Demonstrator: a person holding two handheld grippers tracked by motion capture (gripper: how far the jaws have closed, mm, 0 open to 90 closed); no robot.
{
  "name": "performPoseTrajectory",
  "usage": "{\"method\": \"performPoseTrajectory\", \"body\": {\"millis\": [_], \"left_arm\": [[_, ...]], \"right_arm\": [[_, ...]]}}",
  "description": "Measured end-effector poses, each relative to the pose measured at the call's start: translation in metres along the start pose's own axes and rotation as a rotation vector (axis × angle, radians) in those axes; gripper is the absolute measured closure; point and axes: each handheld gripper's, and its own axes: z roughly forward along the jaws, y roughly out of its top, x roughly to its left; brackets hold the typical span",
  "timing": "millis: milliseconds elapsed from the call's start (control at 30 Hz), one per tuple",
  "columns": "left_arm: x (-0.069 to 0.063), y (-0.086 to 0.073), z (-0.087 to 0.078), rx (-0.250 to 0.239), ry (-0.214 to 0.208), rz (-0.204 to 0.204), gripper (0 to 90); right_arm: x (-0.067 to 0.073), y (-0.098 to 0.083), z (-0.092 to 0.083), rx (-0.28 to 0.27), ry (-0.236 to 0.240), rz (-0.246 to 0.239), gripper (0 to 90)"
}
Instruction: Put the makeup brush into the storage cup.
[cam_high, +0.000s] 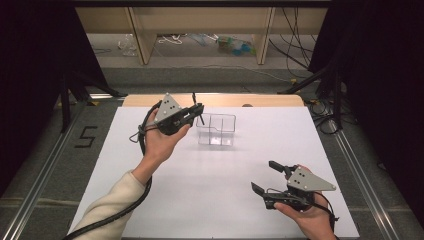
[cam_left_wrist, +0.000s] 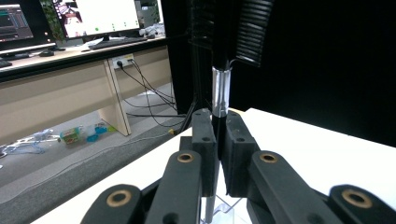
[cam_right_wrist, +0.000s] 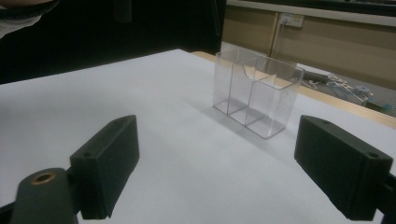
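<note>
Left gripper (cam_high: 198, 111) fingers clenched on a thin black pen (cam_left_wrist: 221, 88), held upright by its lower barrel over the clear organizer (cam_high: 216, 130) on the white bench (cam_high: 200, 190); pen looks light, stiff, slick; right gripper (cam_high: 267, 177) fingers released, empty.

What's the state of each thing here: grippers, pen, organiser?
Left gripper: shut on the pen, held above the table by the organiser.
Pen: upright, clamped between the left jaws, not yet in the organiser.
Organiser: clear, upright on the table, compartments empty.
Right gripper: open, nothing between its jaws, apart from the organiser.
</note>
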Motion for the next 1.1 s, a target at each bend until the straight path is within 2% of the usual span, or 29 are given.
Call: {"method": "performPoseTrajectory", "body": {"millis": [1100], "left_arm": [[0.005, -0.005, 0.012, -0.001, -0.007, 0.005, 85.1]], "right_arm": [[0.000, 0.000, 0.000, 0.008, 0.002, 0.000, 15.2]]}}
